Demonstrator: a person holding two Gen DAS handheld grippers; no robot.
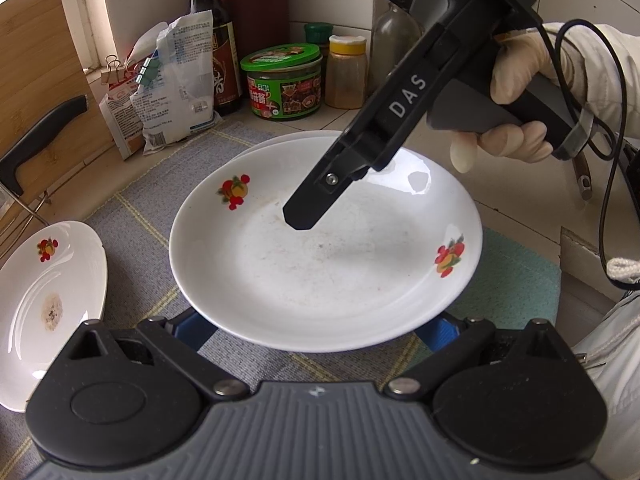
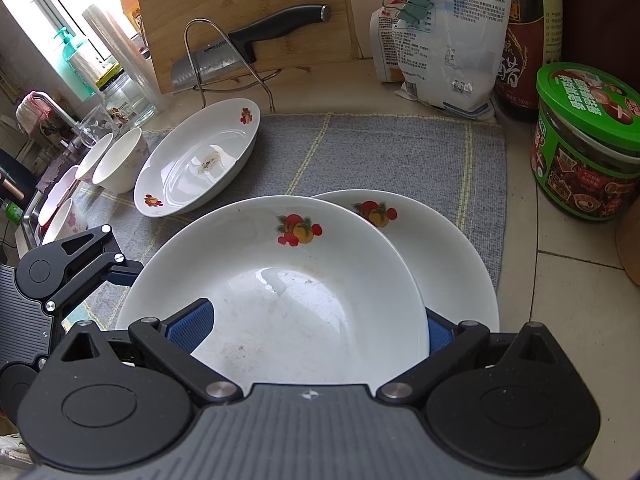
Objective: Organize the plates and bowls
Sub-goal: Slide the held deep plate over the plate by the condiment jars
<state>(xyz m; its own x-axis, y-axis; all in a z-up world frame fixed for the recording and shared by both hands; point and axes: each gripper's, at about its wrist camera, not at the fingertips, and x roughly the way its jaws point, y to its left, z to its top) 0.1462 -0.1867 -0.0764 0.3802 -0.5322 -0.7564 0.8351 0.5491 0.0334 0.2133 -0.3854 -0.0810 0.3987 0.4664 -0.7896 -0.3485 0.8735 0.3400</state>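
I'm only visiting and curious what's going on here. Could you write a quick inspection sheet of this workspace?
Surface: tiled counter with a grey checked mat.
Job's things: top plate on a lower plate; oval dish, stained; small bowls beyond it.
Clutter: green-lidded jar, sauce bottle, clipped bags, knife in a rack.
Grippers: left gripper open beneath the top plate's near rim; right gripper open astride it, in a gloved hand.
Cables: black cable by the right hand.
Surroundings: sink and window.

Knife (image 2: 256,36), sauce jar (image 1: 282,82), bags (image 1: 176,84).
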